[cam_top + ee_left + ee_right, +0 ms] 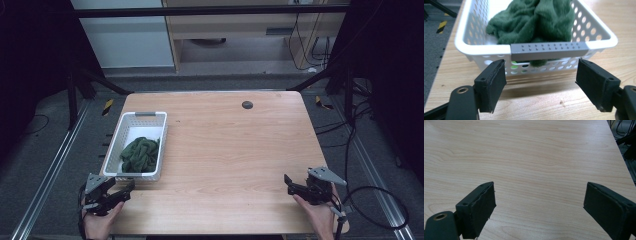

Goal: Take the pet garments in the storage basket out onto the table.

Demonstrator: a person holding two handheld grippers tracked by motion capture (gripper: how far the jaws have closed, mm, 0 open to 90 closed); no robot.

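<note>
High view: white basket point(122, 131) at 9 o'clock on table point(230, 145), long axis running 12 to 6. Green cloth point(141, 154) bunched in basket's near half, far half bare. Small dark disc point(247, 104) at 12 o'clock near far edge.

Left gripper point(131, 186) at 7 o'clock, just beside basket's near end, not touching. Left gripper view: jaws spread wide, nothing between them, straddling grey handle strip point(549, 48) on near rim. Cloth point(534, 20) heaped behind that rim, one fold poking through the wall holes below the strip. Basket wall point(474, 50) upright, flat on table.

Right gripper point(288, 181) at 5 o'clock, well apart from basket. Right gripper view: jaws wide, empty, bare wood point(529, 157) ahead.

Judged step: approach, before any grasp. Left gripper lined up on basket end; cloth untouched, no contact anywhere.

Next move, judged: either lift over near rim and drop onto cloth at 12 o'clock of jaws, pinching top fold, or close on handle strip to shift basket. For cloth: clear rim first, descend into heap, close on a thick ridge rather than a thin edge. Basket light, likely to slide or tip if rim caught; right gripper free to brace far side.

Risk: jaw snagging wall holes; cloth dragging basket along on lift.
</note>
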